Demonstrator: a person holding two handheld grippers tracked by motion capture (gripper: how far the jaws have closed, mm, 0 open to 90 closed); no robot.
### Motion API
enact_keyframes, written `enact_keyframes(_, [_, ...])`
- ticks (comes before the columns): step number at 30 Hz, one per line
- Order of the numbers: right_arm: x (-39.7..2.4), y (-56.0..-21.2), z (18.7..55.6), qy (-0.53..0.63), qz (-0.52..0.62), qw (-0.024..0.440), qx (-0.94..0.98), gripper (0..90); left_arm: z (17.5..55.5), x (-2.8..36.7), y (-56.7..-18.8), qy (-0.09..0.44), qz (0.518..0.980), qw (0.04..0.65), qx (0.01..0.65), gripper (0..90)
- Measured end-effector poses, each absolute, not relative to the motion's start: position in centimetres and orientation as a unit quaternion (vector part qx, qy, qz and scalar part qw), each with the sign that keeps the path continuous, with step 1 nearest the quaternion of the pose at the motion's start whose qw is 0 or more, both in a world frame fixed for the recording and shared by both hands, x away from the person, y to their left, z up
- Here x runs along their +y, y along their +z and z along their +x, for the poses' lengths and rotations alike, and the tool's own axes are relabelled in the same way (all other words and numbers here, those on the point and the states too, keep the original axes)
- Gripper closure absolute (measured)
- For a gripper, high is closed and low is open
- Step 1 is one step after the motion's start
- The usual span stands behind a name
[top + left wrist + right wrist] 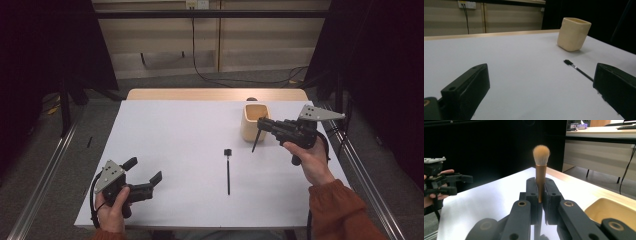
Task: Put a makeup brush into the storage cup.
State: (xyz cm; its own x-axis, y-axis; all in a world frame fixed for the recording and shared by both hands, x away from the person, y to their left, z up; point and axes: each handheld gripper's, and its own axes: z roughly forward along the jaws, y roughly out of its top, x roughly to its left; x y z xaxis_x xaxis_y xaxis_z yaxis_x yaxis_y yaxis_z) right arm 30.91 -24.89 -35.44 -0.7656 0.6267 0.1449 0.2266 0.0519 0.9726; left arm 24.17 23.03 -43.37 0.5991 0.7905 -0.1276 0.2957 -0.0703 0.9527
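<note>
Evidently midway through tidying brushes into the cream cup (255,128). Right hand-held gripper (540,195) pinching a makeup brush (541,170) by its copper ferrule, bristles up, jaws pressed tight on it. From the high view, held just beside the cup near the table's far right, dark handle (255,142) slanting down toward the white table (170,150), not yet over the opening. Cup apparently empty so far, judging by the bare bit of interior seen from the right gripper view. Left hand-held gripper (145,181) spread wide, holding nothing, hovering low at the near left corner. Second brush, thin and black (228,172), lying flat mid-table, untouched, well apart from both grippers. Left to do, probably: drop the held brush into the cup, then fetch the thin one.
</note>
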Motion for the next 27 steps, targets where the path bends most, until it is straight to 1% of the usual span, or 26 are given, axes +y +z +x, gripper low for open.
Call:
enact_keyframes(9, [-25.3, -33.7, 32.5, 0.613, 0.304, 0.182, 0.706, 83.4, 24.4, 23.2, -43.7, 0.202, 0.707, 0.567, 0.371, 0.9])
enact_keyframes(15, [-25.9, -32.7, 33.7, 0.612, 0.313, 0.193, 0.7, 83.4, 24.2, 23.4, -43.8, 0.206, 0.706, 0.566, 0.373, 1.0])
enact_keyframes(27, [-26.3, -32.0, 36.0, 0.612, 0.319, 0.216, 0.691, 83.4, 23.7, 23.3, -43.6, 0.211, 0.707, 0.564, 0.37, 1.0])
